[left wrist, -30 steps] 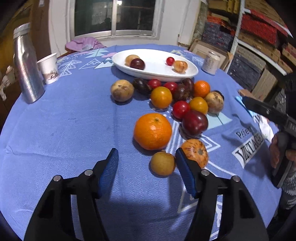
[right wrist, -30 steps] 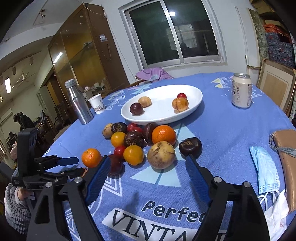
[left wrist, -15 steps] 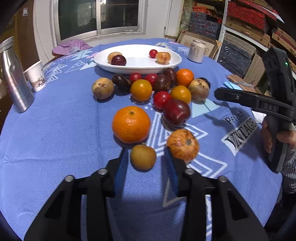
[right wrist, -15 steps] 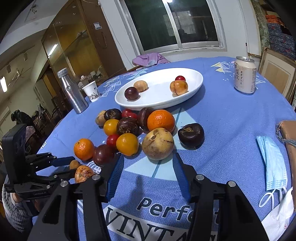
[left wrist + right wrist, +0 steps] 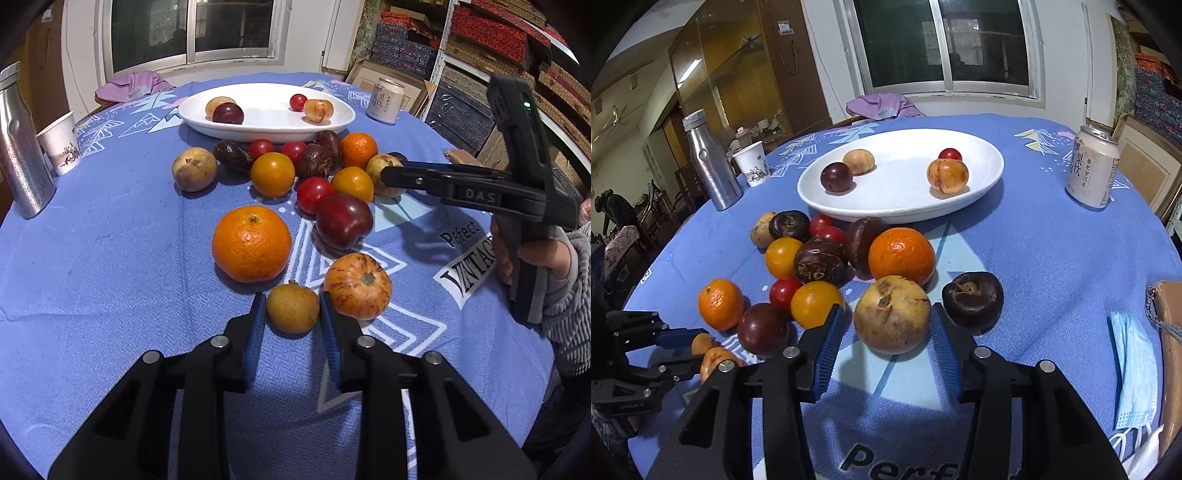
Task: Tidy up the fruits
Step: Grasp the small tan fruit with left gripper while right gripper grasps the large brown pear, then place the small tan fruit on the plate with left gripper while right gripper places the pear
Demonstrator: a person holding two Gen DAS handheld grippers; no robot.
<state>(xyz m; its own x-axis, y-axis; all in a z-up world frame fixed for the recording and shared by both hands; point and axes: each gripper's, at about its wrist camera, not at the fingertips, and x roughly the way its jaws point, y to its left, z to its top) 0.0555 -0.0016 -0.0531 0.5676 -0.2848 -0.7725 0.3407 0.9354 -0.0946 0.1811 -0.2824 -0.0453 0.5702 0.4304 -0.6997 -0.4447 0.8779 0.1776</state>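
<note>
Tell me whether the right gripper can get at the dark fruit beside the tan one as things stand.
Probably not yet: the right gripper is closing around the tan fruit, which fills its jaws. The dark fruit sits just outside the right finger, otherwise unobstructed.

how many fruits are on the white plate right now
4. On the white plate: a dark plum beside a tan fruit at its left end, and a small red fruit behind a peach-coloured fruit at its right. None seems hidden.

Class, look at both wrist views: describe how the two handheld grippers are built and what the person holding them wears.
Each gripper, the left gripper and right gripper alike, has matte black plastic fingers with silver screws and ribbed blue pads. The right one's body reads "DAS" and shows a green light. A grey ribbed fleece sleeve covers the wrist.
</note>
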